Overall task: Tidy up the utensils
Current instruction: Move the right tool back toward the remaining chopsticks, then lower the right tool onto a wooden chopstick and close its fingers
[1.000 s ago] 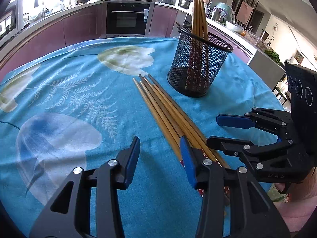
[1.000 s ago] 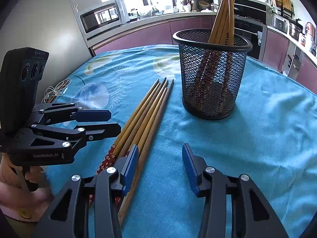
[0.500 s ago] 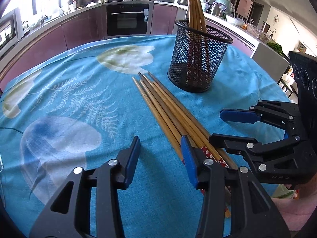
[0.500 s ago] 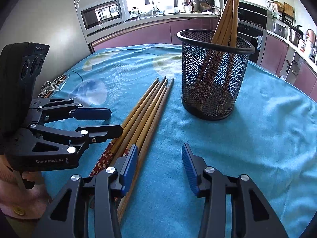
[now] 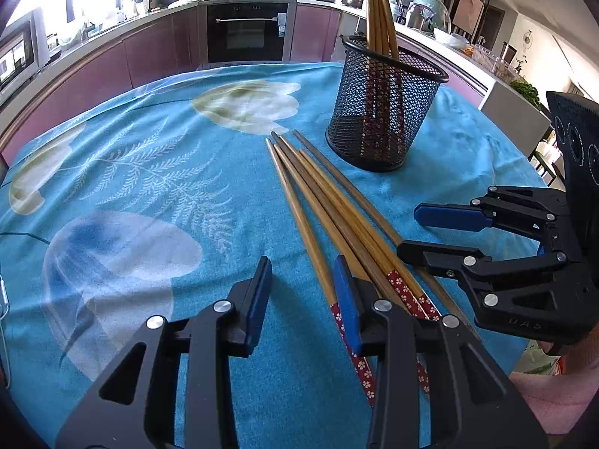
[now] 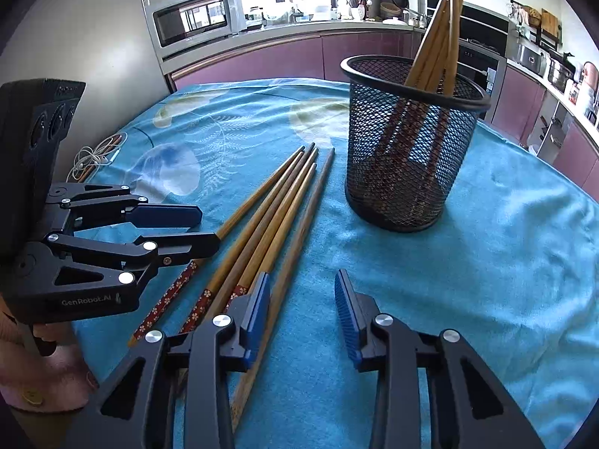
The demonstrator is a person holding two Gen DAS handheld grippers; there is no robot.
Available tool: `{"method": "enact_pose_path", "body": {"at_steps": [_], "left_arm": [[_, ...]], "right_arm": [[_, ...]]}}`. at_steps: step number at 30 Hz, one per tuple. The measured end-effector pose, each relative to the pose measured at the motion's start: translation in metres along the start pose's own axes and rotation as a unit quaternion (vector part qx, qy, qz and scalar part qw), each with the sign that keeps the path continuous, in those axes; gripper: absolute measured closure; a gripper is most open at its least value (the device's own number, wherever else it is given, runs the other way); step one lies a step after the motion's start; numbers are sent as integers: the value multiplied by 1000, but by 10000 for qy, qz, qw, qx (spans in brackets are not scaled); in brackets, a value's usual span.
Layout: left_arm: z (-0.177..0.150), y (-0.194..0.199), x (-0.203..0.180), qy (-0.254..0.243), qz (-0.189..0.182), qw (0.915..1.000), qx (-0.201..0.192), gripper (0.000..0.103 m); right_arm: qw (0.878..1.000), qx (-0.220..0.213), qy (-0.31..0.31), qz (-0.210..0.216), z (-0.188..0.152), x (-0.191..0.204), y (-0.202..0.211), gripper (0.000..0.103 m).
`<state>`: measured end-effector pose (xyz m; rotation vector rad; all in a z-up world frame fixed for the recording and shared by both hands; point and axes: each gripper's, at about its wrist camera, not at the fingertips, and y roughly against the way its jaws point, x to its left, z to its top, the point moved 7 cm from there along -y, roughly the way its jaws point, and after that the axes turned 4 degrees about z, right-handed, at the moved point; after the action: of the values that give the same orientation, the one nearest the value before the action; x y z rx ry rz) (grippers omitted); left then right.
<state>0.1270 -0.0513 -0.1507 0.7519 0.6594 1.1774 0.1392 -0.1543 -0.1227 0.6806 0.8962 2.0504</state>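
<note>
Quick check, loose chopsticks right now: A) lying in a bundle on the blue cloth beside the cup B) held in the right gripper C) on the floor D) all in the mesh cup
A: the loose chopsticks lie side by side on the blue cloth, next to the mesh cup.
</note>
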Motion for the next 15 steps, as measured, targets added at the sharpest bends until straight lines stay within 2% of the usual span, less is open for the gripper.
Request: {"method": "enact_pose_path", "body": {"at_steps": [15], "left_arm": [[22,-18,3,-77,100,9999,50,76]], "right_arm": [[9999,-18,-140,-83,28,-7,-24,86]]}}
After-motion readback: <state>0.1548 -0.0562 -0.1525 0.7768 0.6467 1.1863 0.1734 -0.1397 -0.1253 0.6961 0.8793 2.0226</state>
